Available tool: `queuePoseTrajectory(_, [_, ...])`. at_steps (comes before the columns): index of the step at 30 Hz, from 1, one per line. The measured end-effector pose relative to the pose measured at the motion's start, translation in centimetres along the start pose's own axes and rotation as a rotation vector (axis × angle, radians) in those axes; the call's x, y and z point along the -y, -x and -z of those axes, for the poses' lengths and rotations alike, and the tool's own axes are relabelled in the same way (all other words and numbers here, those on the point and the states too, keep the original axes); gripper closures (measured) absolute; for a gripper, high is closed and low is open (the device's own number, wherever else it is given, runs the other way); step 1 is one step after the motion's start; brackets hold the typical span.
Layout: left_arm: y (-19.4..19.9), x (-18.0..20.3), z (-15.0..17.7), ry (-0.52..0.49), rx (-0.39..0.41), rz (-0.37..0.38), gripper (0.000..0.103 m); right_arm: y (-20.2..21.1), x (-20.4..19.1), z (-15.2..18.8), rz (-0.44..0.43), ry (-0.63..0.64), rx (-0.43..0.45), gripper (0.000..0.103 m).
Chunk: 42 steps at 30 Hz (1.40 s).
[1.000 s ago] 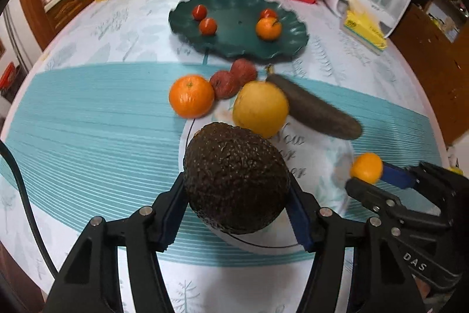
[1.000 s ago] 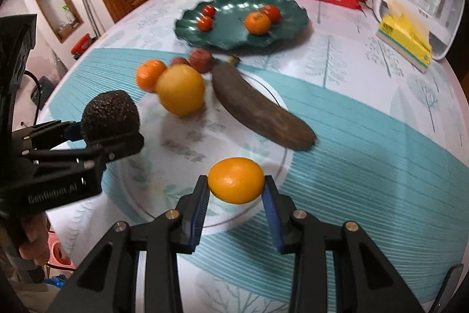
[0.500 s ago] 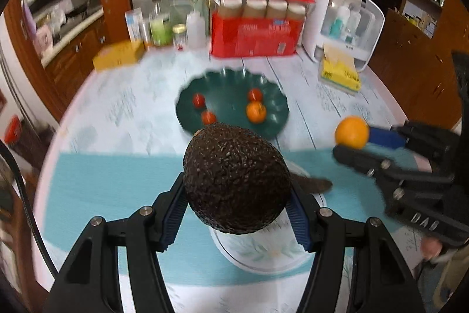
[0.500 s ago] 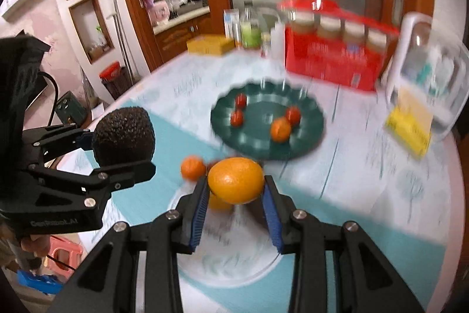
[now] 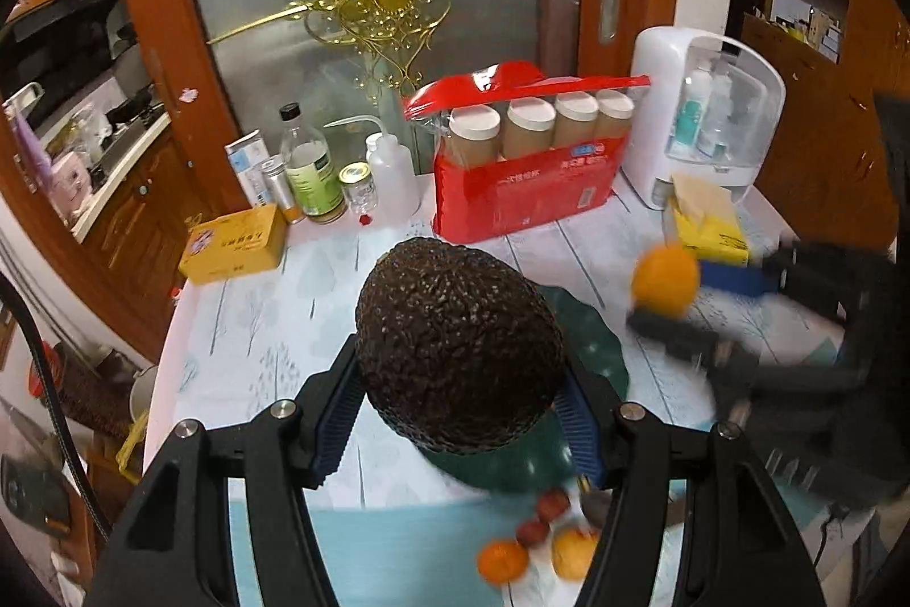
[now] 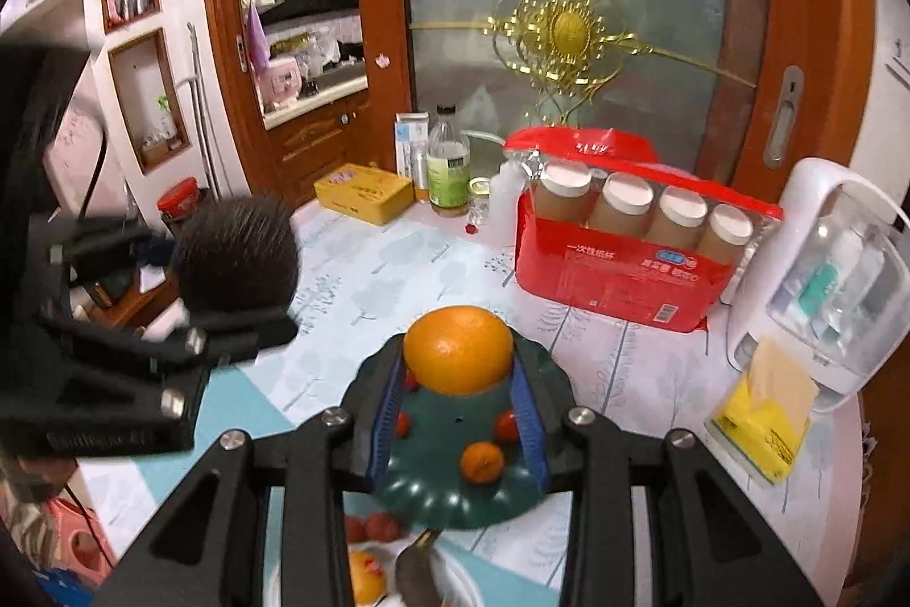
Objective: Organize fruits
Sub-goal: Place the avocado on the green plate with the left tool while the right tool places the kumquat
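Avocado (image 5: 459,344): clamped between the blue pads of the left gripper (image 5: 460,413), held in the air above the green plate (image 5: 597,351); its bulk hides most of the plate in the left wrist view.
Orange (image 6: 458,349): pinched between the blue pads of the right gripper (image 6: 458,413), also off the table, over the plate's far edge.
Left gripper: closed to the avocado's width; seen from the right wrist view it is smeared with blur.
Right gripper: closed on the orange; blurred in the left wrist view, its body cut off at the right edge.
Green plate: holds a small orange fruit (image 6: 481,462) and small red fruits (image 6: 505,426), some partly behind the fingers.
Loose fruit (image 5: 500,560): orange, yellow and red pieces below the plate, blurred and partly hidden by the fingers.
Dark long fruit (image 6: 418,578): cut off at the frame's bottom.
Table (image 6: 364,277): a red pack of cups (image 6: 620,277) stands at the back.
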<state>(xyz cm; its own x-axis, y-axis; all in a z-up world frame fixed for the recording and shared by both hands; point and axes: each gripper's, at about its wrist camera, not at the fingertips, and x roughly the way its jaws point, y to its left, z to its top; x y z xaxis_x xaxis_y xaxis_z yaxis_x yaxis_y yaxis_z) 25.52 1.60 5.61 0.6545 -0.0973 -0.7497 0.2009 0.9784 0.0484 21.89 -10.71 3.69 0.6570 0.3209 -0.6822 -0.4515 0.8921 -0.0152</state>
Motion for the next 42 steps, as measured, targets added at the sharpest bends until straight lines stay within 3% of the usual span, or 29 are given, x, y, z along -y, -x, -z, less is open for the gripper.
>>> queuePoseTrajectory(5, [-7.1,-0.6,-1.0,-0.043,-0.064,0.044,0.042,-6.3,0.0,2.6,-0.039,-0.038,-0.135,0.066])
queuePoseTrajectory(12, [-16.5,1.1,1.9,-0.171,-0.187,0.097,0.042,-13.5,-0.7,8.0,-0.105,-0.101,-0.294,0.066])
queuePoseTrajectory(20, [-22.4,1.5,4.3,-0.206,-0.262,0.156,0.042,-16.7,-1.6,10.3,-0.122,-0.099,-0.357,0.066])
queuePoseTrajectory(28, [-24.4,1.8,5.5,-0.200,-0.325,0.178,0.041,-18.4,-1.3,11.0,-0.112,-0.112,-0.401,0.064])
queuePoseTrajectory(30, [-24.3,1.9,5.7,-0.202,-0.330,0.179,0.040,-18.3,-1.2,11.0,-0.112,-0.111,-0.394,0.059])
queuePoseTrajectory(33, [-23.2,1.9,5.3,-0.202,-0.290,0.185,0.037,-17.6,-0.9,10.9,-0.123,-0.124,-0.376,0.054])
queuePoseTrajectory(35, [-22.1,1.9,4.7,-0.199,-0.261,0.185,0.029,-16.9,-0.9,10.9,-0.118,-0.123,-0.366,0.053])
queuePoseTrajectory(42, [-18.8,2.3,3.9,-0.216,-0.211,0.172,0.029,-14.8,-1.3,10.4,-0.112,-0.109,-0.342,0.053])
